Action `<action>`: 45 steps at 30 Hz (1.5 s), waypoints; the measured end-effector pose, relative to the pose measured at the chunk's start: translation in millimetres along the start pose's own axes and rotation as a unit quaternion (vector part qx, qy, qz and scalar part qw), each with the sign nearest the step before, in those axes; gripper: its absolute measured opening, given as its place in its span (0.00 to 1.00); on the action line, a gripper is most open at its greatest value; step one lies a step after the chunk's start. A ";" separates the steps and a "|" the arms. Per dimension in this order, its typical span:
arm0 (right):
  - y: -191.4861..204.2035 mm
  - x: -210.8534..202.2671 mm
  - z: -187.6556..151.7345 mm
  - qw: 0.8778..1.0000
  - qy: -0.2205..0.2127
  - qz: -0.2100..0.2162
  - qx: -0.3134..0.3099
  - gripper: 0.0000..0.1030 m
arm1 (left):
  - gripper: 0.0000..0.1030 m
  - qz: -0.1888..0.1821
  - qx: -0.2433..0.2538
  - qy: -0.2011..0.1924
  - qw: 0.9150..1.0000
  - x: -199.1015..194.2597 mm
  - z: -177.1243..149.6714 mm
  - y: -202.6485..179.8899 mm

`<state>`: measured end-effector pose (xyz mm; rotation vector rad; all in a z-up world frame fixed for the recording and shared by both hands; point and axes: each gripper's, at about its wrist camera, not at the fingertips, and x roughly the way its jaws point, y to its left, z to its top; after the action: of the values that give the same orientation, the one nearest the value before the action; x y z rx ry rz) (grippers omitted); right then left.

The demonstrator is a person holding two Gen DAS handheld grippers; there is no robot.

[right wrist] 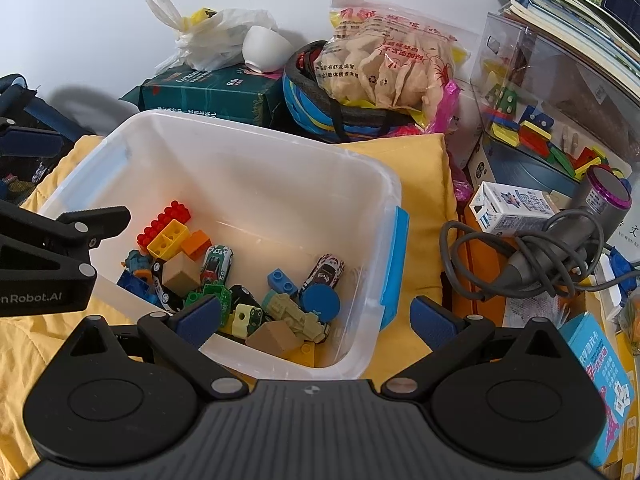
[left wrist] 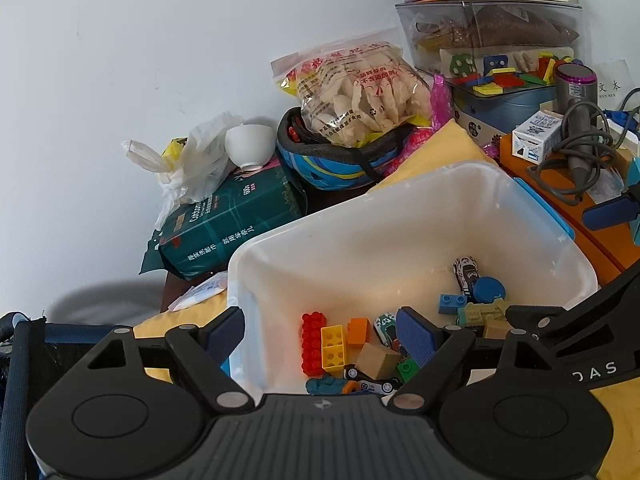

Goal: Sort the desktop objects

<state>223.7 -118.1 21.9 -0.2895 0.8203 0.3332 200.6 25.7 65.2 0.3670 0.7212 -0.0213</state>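
Observation:
A translucent white plastic bin [left wrist: 400, 208] with blue side latches sits on a yellow cloth; it also shows in the right wrist view [right wrist: 256, 148]. It holds several toys: a red brick [left wrist: 312, 344], a yellow brick [right wrist: 168, 238], toy cars [right wrist: 326, 270], a blue round cap [right wrist: 320, 298] and wooden blocks. My left gripper [left wrist: 320, 334] is open and empty, straddling the bin's near left wall. My right gripper [right wrist: 316, 316] is open and empty, straddling the bin's near right corner. Each gripper shows at the edge of the other's view.
Behind the bin stand a green tissue pack [right wrist: 212, 94], a white bowl [right wrist: 266, 50], a helmet holding a snack bag [right wrist: 384, 66], and a clear box of coloured blocks [right wrist: 532, 120] under books. A grey hair dryer [right wrist: 560, 244] with coiled cord and small cartons lie at the right.

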 end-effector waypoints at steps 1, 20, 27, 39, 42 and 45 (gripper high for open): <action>0.1 0.0 0.1 1.000 0.000 0.000 0.000 1.00 | 0.83 -0.001 -0.001 0.000 1.000 -0.2 0.1 0.3; -1.9 -4.4 -0.5 0.999 -0.020 -0.014 0.026 1.00 | 0.83 -0.001 -0.010 0.006 1.000 -1.6 -2.7 2.6; -2.2 -3.6 -0.7 0.999 -0.018 -0.021 0.024 1.00 | 0.83 0.000 -0.013 0.010 1.000 -0.8 -3.4 4.0; -1.1 -3.1 -1.6 0.999 -0.019 -0.032 0.010 1.00 | 0.83 -0.005 -0.014 0.015 1.000 0.9 -3.1 4.8; -1.2 -3.5 -1.9 0.999 -0.021 -0.036 0.008 1.00 | 0.83 -0.003 -0.014 0.015 1.000 0.6 -3.3 4.8; 1.3 -4.3 -1.5 0.999 -0.022 -0.038 0.002 1.00 | 0.83 -0.003 -0.012 0.018 1.000 1.3 -3.8 4.9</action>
<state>219.4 -118.2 24.0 -0.3076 0.7640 0.2668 199.9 31.7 63.3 0.3427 0.7577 -0.0127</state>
